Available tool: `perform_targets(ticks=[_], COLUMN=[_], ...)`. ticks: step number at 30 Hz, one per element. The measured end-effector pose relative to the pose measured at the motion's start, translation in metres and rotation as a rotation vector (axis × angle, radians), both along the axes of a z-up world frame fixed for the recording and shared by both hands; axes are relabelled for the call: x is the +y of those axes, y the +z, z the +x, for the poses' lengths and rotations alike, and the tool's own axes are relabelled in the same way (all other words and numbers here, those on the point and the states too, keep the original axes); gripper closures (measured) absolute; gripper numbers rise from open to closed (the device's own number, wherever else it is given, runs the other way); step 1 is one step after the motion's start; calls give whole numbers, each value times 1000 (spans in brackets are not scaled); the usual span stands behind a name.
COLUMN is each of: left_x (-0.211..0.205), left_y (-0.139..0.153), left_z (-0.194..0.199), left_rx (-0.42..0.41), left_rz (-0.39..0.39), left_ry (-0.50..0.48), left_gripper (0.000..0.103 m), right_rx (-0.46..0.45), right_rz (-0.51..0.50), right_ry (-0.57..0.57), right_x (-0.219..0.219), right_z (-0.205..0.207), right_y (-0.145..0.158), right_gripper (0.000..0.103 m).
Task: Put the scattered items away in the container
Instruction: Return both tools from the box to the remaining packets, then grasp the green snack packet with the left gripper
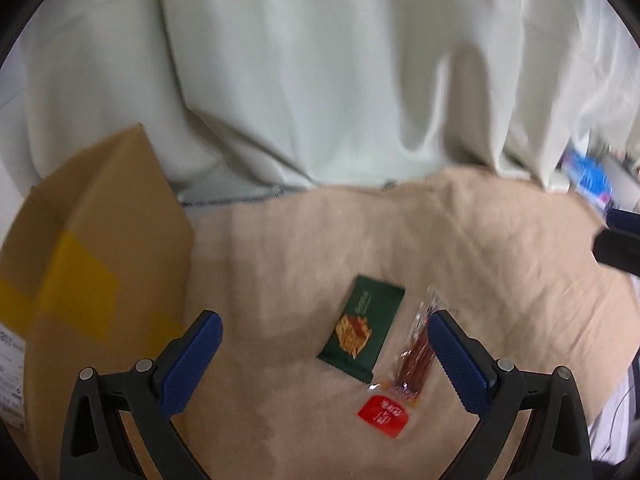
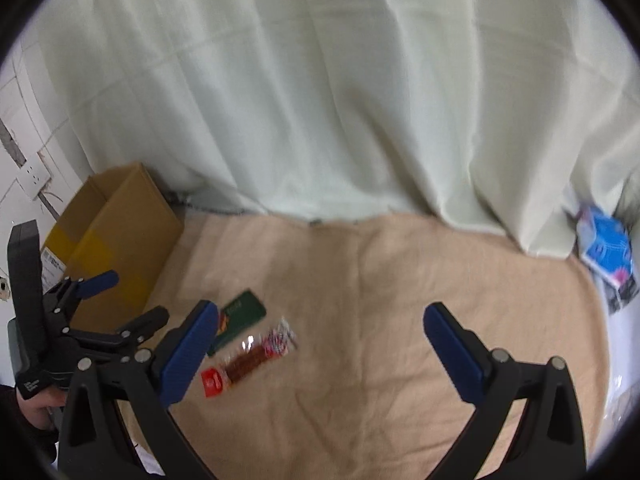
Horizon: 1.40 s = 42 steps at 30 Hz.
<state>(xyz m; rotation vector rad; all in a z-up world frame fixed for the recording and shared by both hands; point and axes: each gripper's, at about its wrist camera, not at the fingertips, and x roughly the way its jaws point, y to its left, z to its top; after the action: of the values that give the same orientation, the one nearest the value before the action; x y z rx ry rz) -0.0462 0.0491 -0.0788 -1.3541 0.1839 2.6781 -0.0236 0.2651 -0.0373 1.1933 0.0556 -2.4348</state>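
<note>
A green snack packet (image 1: pixel 362 328) lies flat on the beige cloth (image 1: pixel 320 240). Right beside it lies a clear wrapper of red-brown sticks with a red label end (image 1: pixel 404 376). My left gripper (image 1: pixel 325 334) is open and empty, just above and in front of both packets. A cardboard box (image 1: pixel 104 248) with yellow tape stands at the left. In the right wrist view the green packet (image 2: pixel 240 316) and the stick wrapper (image 2: pixel 248 360) lie left of centre. My right gripper (image 2: pixel 320 322) is open and empty over bare cloth. The left gripper (image 2: pixel 120 300) shows at far left, by the box (image 2: pixel 120 232).
A pale green curtain (image 2: pixel 320 100) hangs behind the cloth. A blue and white package (image 2: pixel 608 248) lies at the far right edge. A tiled wall with a socket (image 2: pixel 34 178) is at the far left. The right gripper's dark body (image 1: pixel 620 240) enters at right.
</note>
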Motion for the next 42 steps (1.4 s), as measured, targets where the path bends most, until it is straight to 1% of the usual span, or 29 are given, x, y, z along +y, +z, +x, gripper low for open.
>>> perform_targets(ticks=[3,5,8,12,17,18,20,21,22,23,26,28,33,37,42], left_x=[3,4,9,20,25,24,23,22,23,25,21,9,-20,-39,-60], left_y=[-25,-34,-49,-68,-90,-93,-93,-91,-90,-88,-86,-79,-54,-38,-28], left_z=[-14,-20,-31,-39,-44,-44,-45,-45,-45,-44,-44,-39,-21,-3,16], left_rx=[-52,-65,-96,-136,-192,-195,-193,-196,-188,-181,-190,-191,-162,-127,-121], left_rz=[-7,0,-22,-67,-68,-50,-7,8,2,-12,-3,38,86,91,116], left_ry=[-4,-8,-24,-54,-67,-68,-67,-75,-85,-96,-106,-76,-1,44,102], left_gripper=[0,0,2,6,17,20,31,42,56,57,58,58,58,58,58], right_rx=[-50,-106,-153,-174,-164,-161,-163,-167,-175,-180,-188,-212,-235,-252,-269], right_rz=[21,8,-7,5,25,33,43,45,46,46,55,50,46,53,85], right_ry=[-11,-36,-48,-48,-30,-25,-16,-14,-8,-2,29,49,93,128,134], right_x=[2,2,3,3,-1,-2,-4,-5,-6,-8,-17,-24,-42,-59,-80], right_z=[5,10,15,19,22,22,23,23,22,21,21,20,16,9,3], right_y=[-21,-37,-49,-54,-53,-53,-55,-57,-59,-60,-67,-77,-92,-105,-122], right_gripper=[0,0,0,0,0,0,0,0,0,0,0,0,0,0,0])
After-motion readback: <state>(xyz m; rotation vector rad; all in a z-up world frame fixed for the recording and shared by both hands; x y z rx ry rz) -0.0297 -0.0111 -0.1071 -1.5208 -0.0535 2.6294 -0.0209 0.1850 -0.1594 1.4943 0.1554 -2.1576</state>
